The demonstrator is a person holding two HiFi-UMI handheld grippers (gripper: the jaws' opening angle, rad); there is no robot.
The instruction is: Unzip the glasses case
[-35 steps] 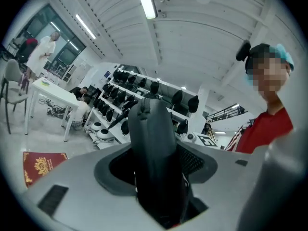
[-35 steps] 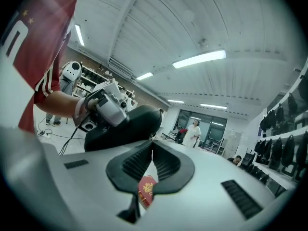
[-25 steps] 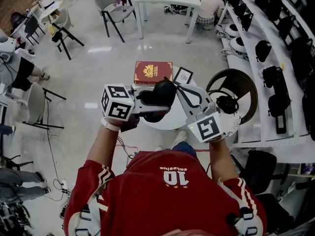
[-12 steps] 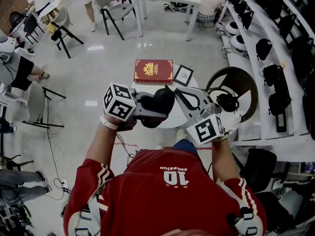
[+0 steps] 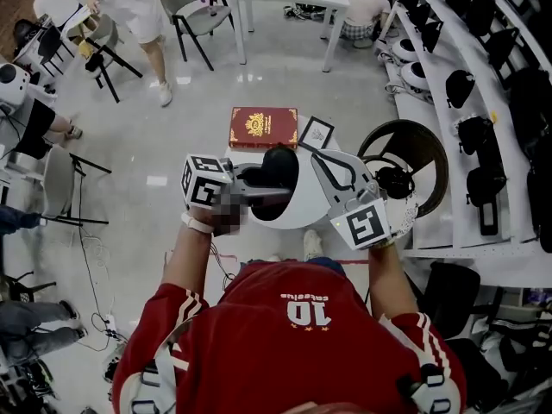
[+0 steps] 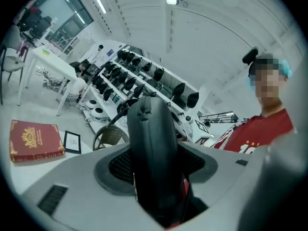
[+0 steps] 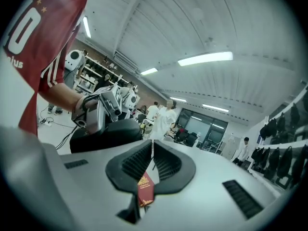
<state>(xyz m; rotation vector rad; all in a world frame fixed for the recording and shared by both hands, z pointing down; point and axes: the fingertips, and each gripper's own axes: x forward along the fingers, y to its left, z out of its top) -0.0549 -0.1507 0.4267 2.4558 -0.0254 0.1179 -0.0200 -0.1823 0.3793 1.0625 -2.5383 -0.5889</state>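
A black zipped glasses case [image 5: 278, 166] is held above the small round white table [image 5: 304, 212]. My left gripper [image 5: 272, 181] is shut on it. In the left gripper view the case [image 6: 150, 143] stands edge-up between the jaws, its zipper seam along the top. My right gripper [image 5: 304, 153] reaches in from the right to the case's far end. Its jaws [image 7: 152, 146] are closed, with a thin dark tab pinched between the pads, which looks like the zipper pull. The case [image 7: 108, 134] and left gripper [image 7: 98, 112] lie to the left in that view.
A red book [image 5: 263, 128] and a small framed picture [image 5: 317, 133] lie on the table's far side. A round wicker chair [image 5: 423, 145] and shelves of black bags [image 5: 483, 102] stand at the right. A person in white [image 5: 129, 7] walks at the upper left.
My left gripper has rolled a little and sunk slightly with the case. The right gripper has shifted a bit sideways, still shut. The person in white has walked into view.
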